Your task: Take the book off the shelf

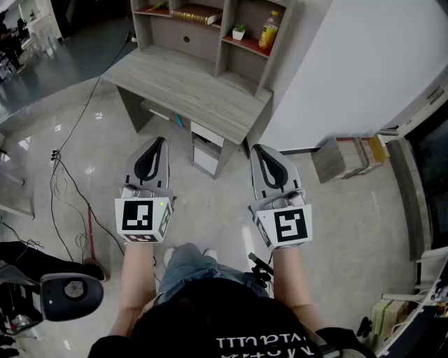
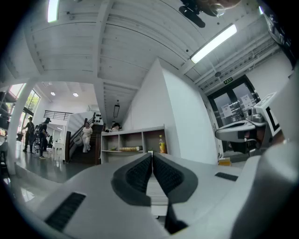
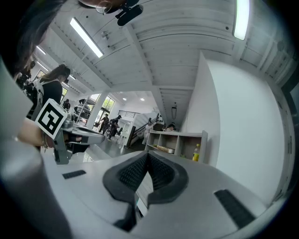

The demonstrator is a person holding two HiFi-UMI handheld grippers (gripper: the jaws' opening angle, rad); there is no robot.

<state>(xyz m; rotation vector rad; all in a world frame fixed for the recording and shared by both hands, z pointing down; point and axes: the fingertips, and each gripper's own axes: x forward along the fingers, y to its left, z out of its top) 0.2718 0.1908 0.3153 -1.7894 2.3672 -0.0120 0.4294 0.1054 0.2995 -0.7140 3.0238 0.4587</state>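
Person stands on a shiny gray floor (image 1: 336,231), facing a wood desk (image 1: 183,89) w/ a shelf unit (image 1: 225,28) on its back edge. Both tools are out in front, low, side by side, over the floor and well short of the desk.

L gripper (image 1: 163,140): jaws pressed together. In its own view the dark ribbed pads meet tip to tip, nothing btwn them. Its marker cube (image 1: 143,218) sits at the rear, just ahead of the forearm.

R gripper (image 1: 257,147): same. Jaws are closed at the tips and empty. Its cube (image 1: 288,227) faces up toward the head cam.

Book (image 1: 196,15) is on the shelf unit, lying flat in the middle compartment on a red-brown board, gold-brown edge facing out. It's well apart from both tools. In both gripper views it shows far off, just above the closed tips, so both tools point approx at the shelf unit.

Compartment to the right of the book has a small green plant (image 1: 239,31) in a white pot and a bottle (image 1: 269,30) of orange drink w/ yellow cap. Both are upright, near each other but apart.

Under the desk is a white drawer unit (image 1: 205,159). Right of the desk, by the white wall (image 1: 364,63), is a low wood stool (image 1: 341,158). Black cables (image 1: 59,182) trail over the floor at left.

L gripper view also shows ppl (image 2: 43,135) far in the bkgd, on open floor near some stairs.
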